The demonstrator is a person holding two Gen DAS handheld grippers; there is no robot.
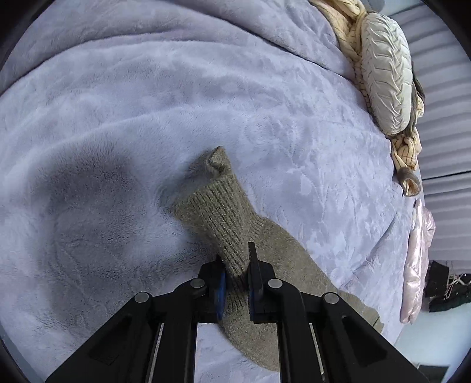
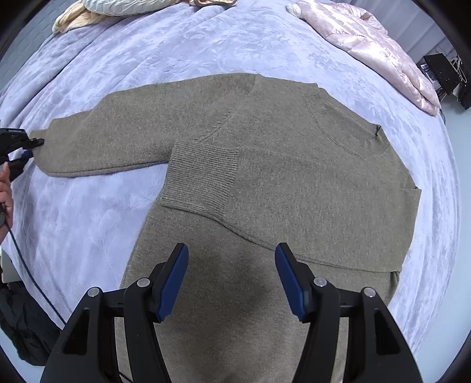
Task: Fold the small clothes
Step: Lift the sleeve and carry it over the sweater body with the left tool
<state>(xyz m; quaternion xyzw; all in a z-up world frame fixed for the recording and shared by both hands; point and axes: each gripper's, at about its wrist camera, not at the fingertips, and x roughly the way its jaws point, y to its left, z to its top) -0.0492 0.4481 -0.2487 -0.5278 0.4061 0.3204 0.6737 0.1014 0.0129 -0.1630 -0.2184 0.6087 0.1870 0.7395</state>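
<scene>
A grey-brown knit sweater (image 2: 294,176) lies flat on the lavender blanket (image 2: 88,212). One sleeve is folded across its chest, ribbed cuff (image 2: 200,179) pointing left. The other sleeve (image 2: 103,138) stretches out to the left. My left gripper (image 1: 237,265) is shut on that sleeve's ribbed cuff (image 1: 217,212), which stands lifted off the blanket between the blue pads; the same gripper (image 2: 28,147) shows at the sleeve's end in the right wrist view. My right gripper (image 2: 232,256) hangs open above the sweater's lower body, nothing between its fingers.
A pink puffy jacket (image 2: 368,50) lies at the blanket's far right corner. A cream quilted garment (image 1: 385,73) and a striped cloth (image 1: 344,26) sit along the far edge. A hand (image 2: 6,188) and a dark cable (image 2: 29,274) are at the left; dark items (image 1: 444,288) lie on the floor.
</scene>
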